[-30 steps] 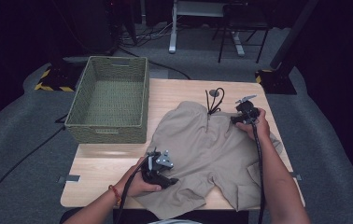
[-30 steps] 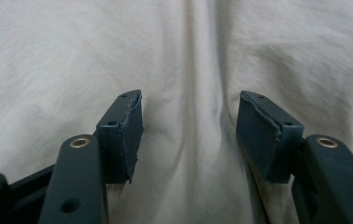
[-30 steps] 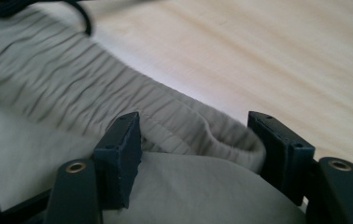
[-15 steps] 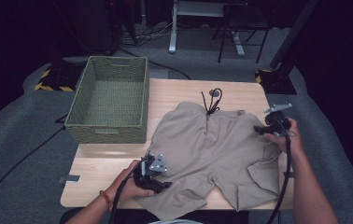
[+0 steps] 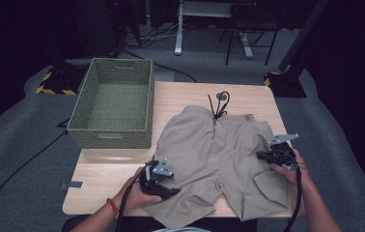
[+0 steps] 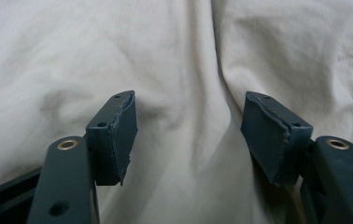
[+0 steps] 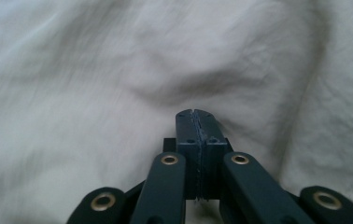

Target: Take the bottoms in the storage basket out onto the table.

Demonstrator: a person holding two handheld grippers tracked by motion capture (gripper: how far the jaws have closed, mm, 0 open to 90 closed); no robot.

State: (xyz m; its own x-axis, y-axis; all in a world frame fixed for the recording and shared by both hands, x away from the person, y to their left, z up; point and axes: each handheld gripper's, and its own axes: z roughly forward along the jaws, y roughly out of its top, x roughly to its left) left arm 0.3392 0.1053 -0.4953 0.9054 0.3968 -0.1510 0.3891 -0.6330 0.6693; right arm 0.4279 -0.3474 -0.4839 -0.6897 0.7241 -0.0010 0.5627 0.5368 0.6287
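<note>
Left tool (image 5: 168,191) jaws apart over shorts' (image 5: 214,164) leg, right tool (image 5: 262,155) jaws just closed, pressed together at shorts' right edge

One pair of shorts (image 5: 219,154), one basket (image 5: 113,104), two grippers.

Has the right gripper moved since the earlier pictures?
Yes. The right gripper went from beside the drawstring out to the shorts' right edge and toward the person; its jaws have just closed, pads together.
</note>
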